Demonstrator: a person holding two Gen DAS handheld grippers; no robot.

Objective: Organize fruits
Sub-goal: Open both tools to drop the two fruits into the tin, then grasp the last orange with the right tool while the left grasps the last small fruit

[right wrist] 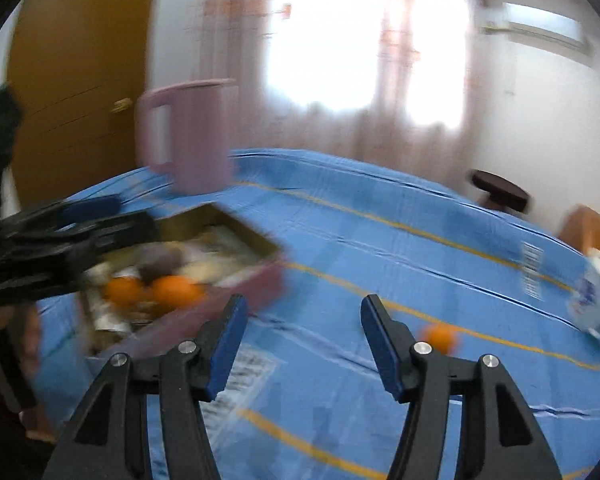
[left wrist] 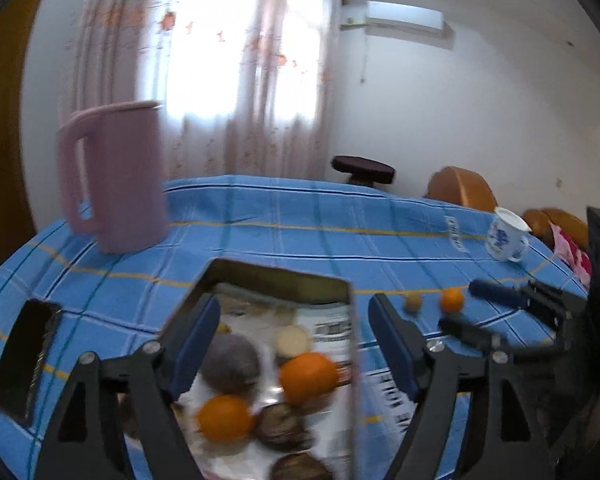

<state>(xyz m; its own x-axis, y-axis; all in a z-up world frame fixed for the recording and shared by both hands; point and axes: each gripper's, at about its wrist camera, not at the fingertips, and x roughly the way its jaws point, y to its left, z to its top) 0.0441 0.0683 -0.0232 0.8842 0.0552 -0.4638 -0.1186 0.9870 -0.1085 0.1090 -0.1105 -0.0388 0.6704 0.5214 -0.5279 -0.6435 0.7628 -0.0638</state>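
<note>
The orange [right wrist: 440, 338] is lying alone on the blue tablecloth [right wrist: 380, 240], near the right gripper [right wrist: 302, 344], whose claw is spread and empty. The left gripper [left wrist: 294, 344], also spread, is hovering over the box [left wrist: 280, 276] of fruits. I would centre the right claw around the orange before squeezing gently.

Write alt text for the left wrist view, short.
The left tongs hang open over a shallow box holding two oranges among other round fruits, nothing between the pads. The box sits on a blue checked tablecloth with a pink jug behind it; to the right are a loose orange, a white mug and the right tongs.
</note>
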